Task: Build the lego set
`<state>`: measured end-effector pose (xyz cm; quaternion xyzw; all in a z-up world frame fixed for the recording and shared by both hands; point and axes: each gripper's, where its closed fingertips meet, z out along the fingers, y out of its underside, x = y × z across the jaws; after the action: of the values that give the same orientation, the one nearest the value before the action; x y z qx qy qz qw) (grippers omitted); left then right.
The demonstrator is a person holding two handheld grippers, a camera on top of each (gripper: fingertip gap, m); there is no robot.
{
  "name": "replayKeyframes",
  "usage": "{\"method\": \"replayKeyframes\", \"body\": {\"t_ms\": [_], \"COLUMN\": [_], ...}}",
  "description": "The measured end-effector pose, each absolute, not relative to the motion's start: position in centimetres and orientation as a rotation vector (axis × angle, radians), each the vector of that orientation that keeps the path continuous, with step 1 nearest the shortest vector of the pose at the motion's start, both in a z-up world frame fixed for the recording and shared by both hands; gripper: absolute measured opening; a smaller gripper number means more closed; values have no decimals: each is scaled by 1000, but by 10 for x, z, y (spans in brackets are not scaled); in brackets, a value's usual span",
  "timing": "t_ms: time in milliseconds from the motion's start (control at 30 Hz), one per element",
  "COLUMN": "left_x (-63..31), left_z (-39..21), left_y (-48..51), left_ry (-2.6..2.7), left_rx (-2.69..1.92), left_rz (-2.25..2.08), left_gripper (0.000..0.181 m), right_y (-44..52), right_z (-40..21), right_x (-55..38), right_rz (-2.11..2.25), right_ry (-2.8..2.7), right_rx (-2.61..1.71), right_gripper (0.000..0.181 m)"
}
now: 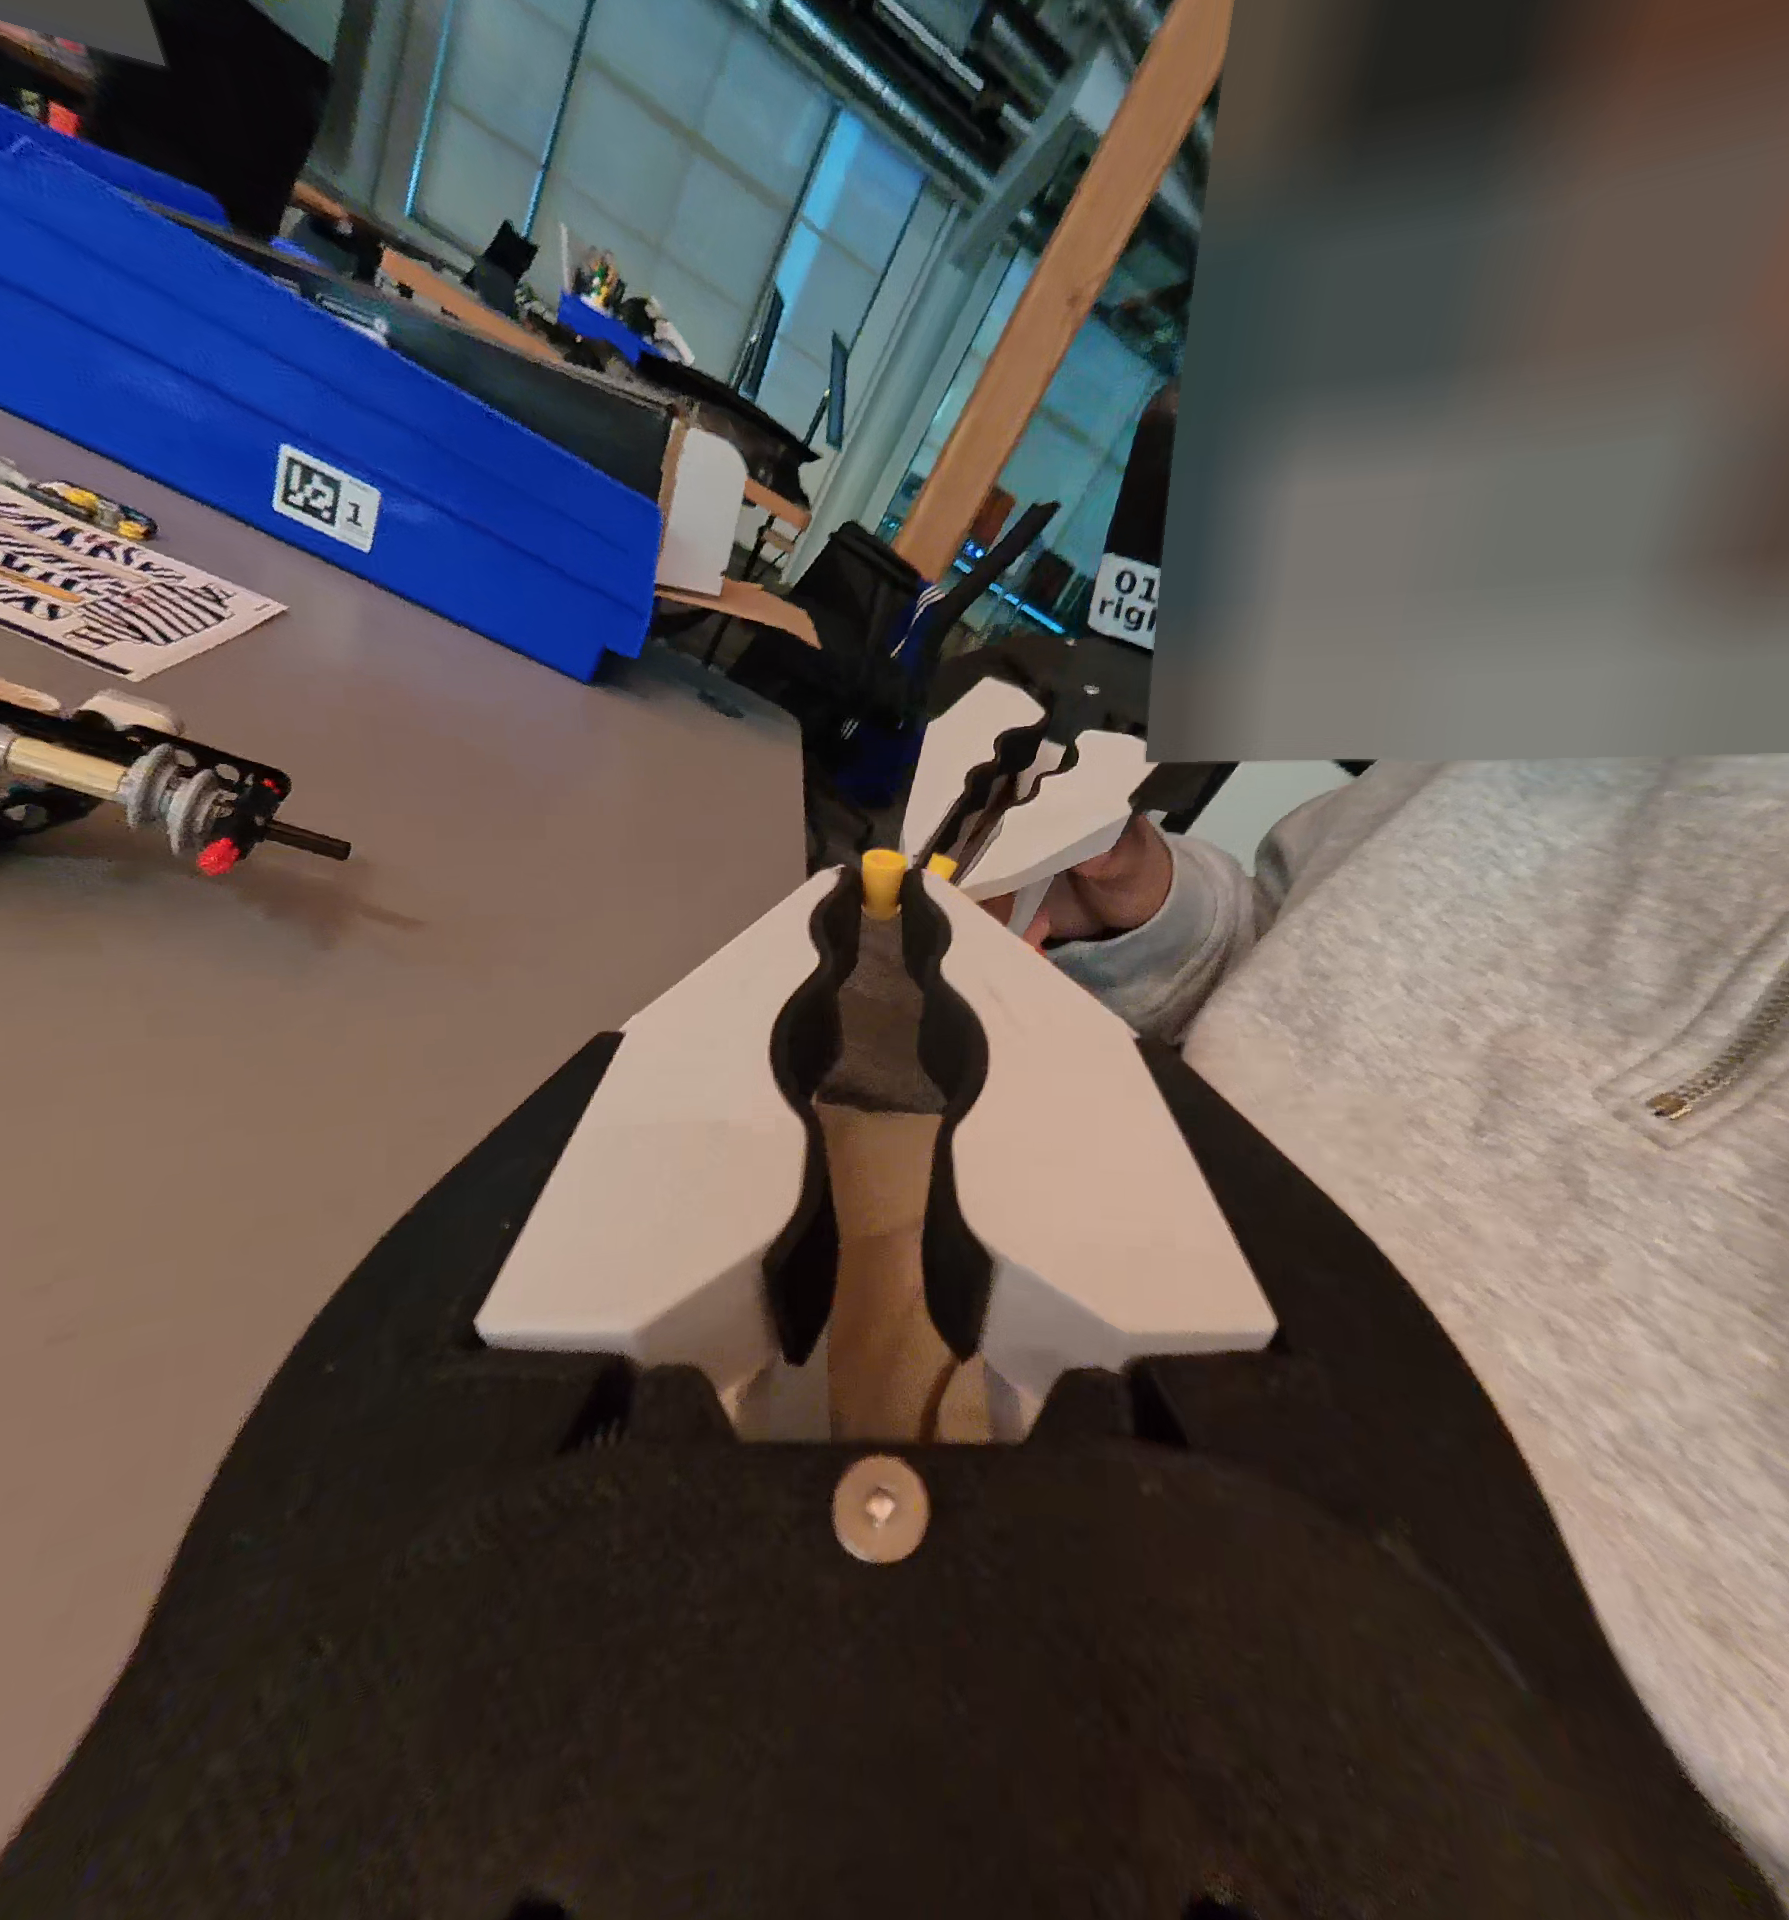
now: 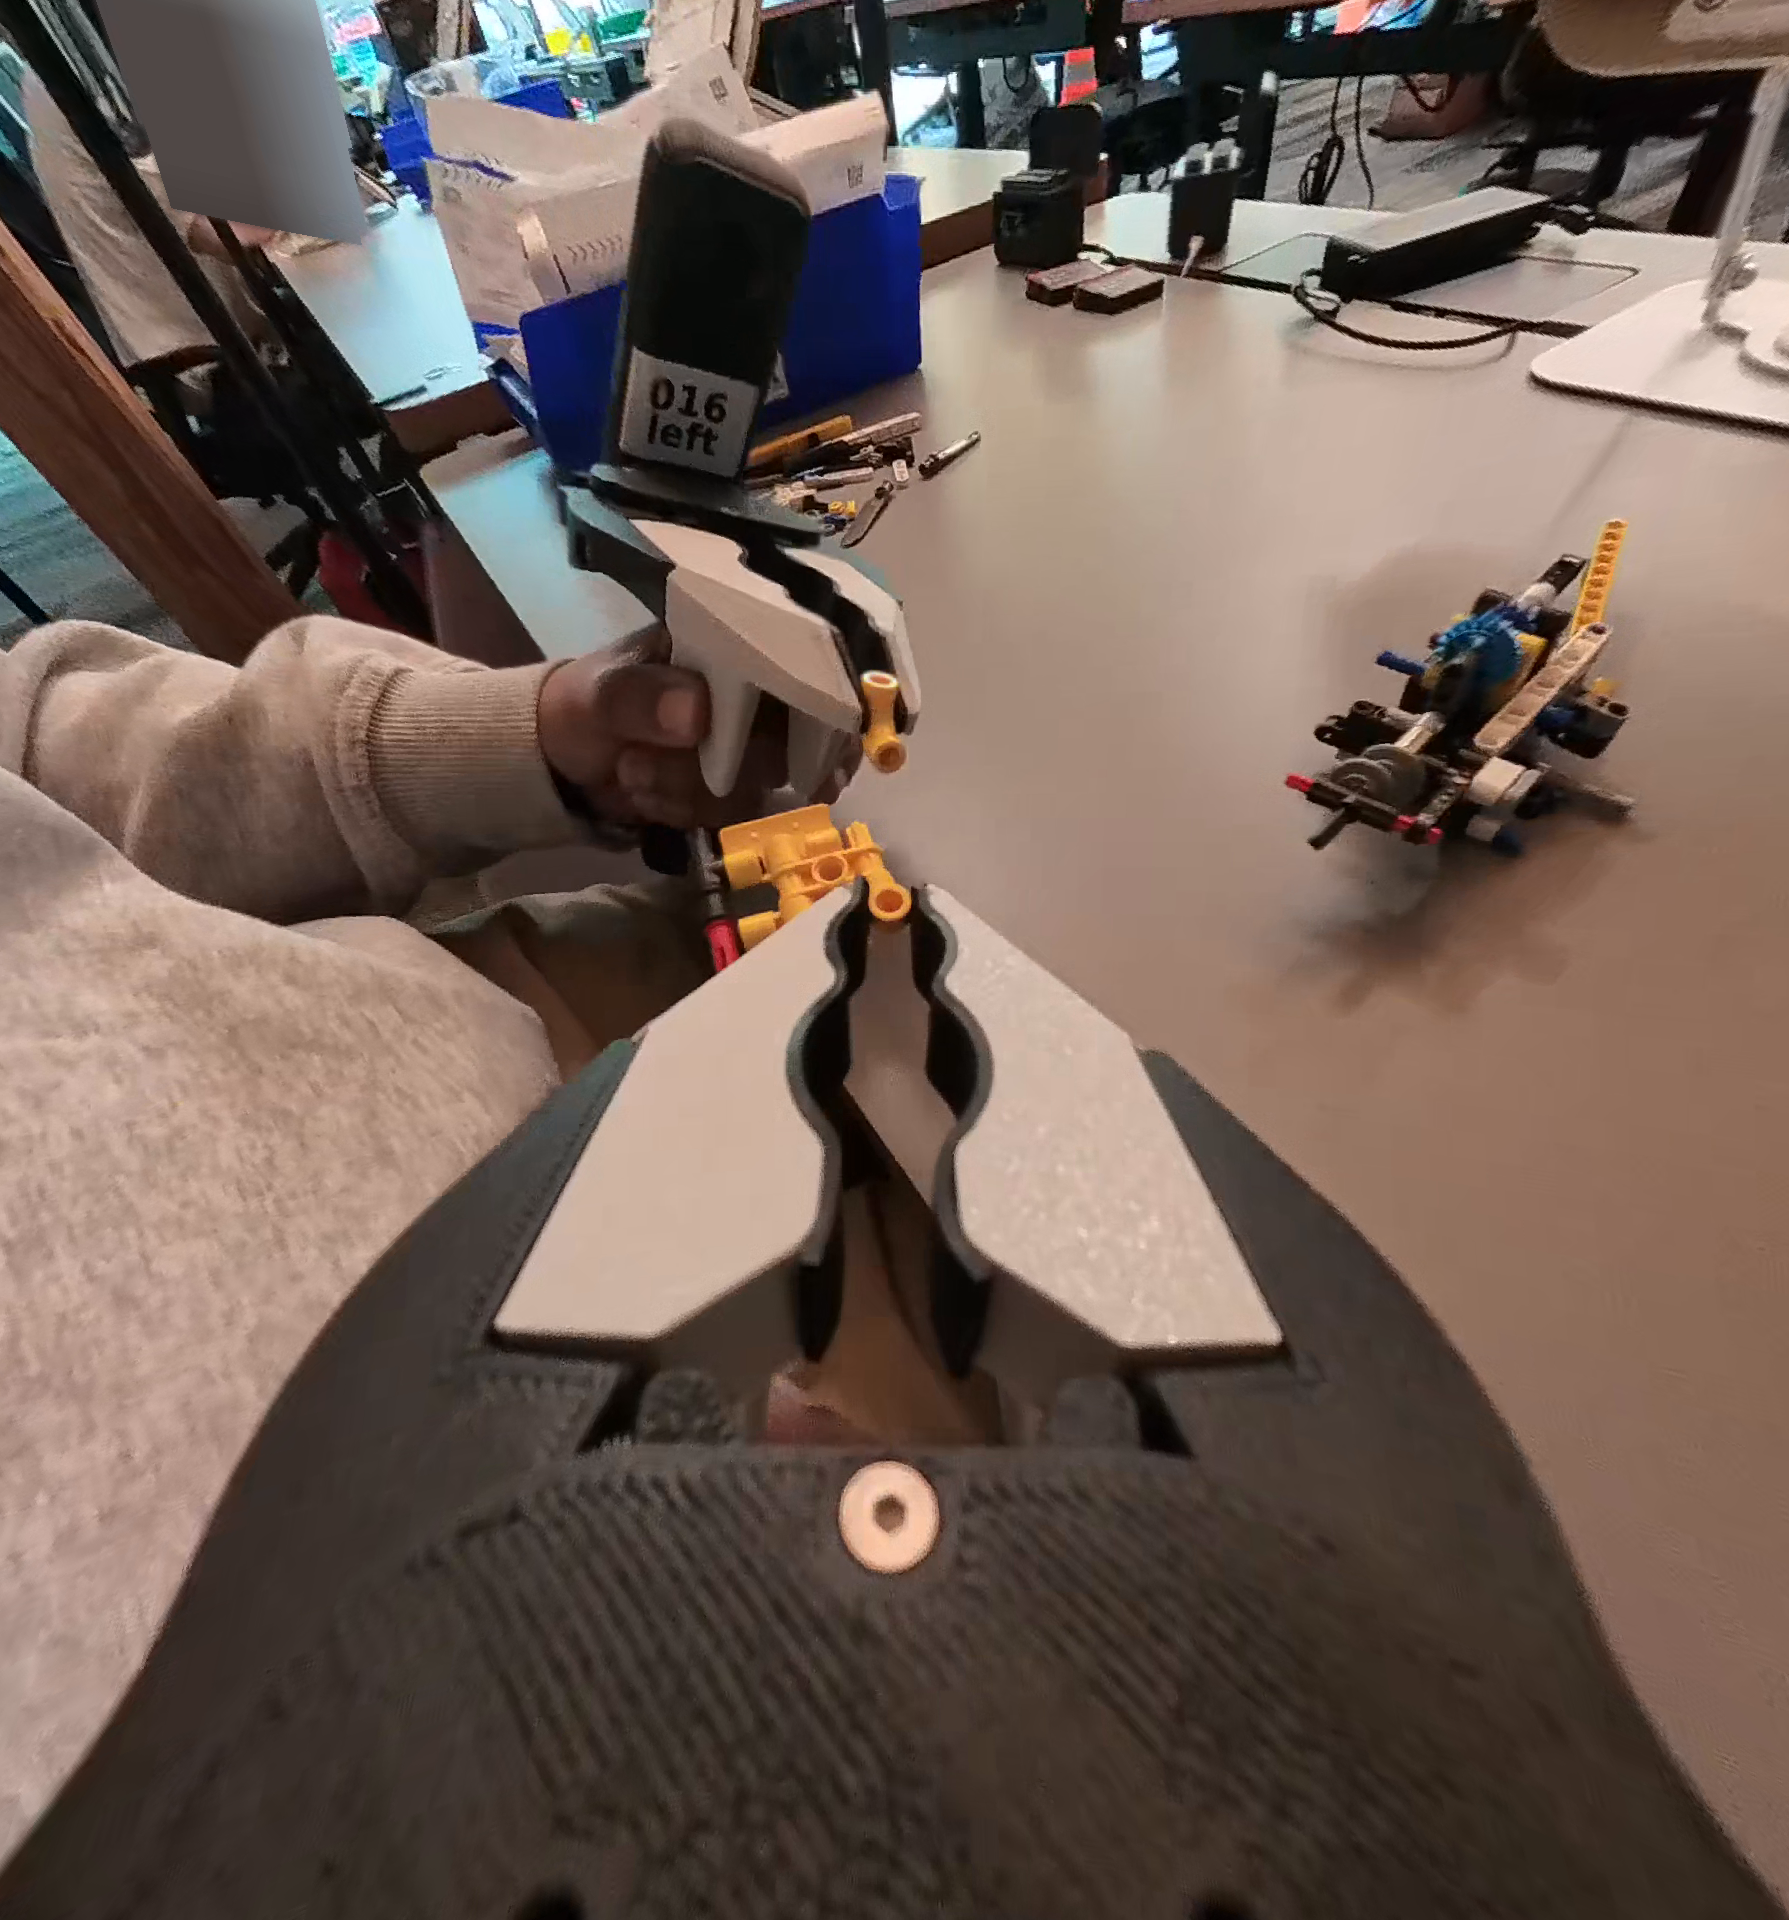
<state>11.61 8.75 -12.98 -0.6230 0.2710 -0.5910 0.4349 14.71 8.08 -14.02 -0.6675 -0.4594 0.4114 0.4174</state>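
Note:
My left gripper is shut on a small yellow connector, held up above the table edge. It also shows in the right wrist view, with the yellow connector hanging from its tips. My right gripper is shut on a yellow Lego sub-assembly with a red pin at its lower left, just below the left gripper. The right gripper shows in the left wrist view, close behind the connector. A partly built Lego vehicle stands on the table to the right and also shows in the left wrist view.
A blue bin stands at the back of the table, also in the right wrist view. A sticker sheet lies by it. Several loose parts lie near the bin. Chargers, cables and a white stand base sit far right. The person's grey sleeve is at left. Spacing between my two grippers at the tips: around 4 centimeters. It is some 15 centimeters from my left tips to the partly built Lego vehicle. My left wrist view looks at it from another angle.

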Motion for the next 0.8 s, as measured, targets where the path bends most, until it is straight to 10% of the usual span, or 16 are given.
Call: {"method": "replayKeyframes", "body": {"t_ms": [800], "left_x": [125], "left_z": [-123], "left_y": [78], "left_ry": [671], "left_rx": [-1480], "left_rz": [-1618], "left_gripper": [6], "right_y": [82], "right_z": [-130], "right_x": [146], "right_rz": [1134], "right_ry": [-1048], "right_rx": [-1758], "right_gripper": [6]}}
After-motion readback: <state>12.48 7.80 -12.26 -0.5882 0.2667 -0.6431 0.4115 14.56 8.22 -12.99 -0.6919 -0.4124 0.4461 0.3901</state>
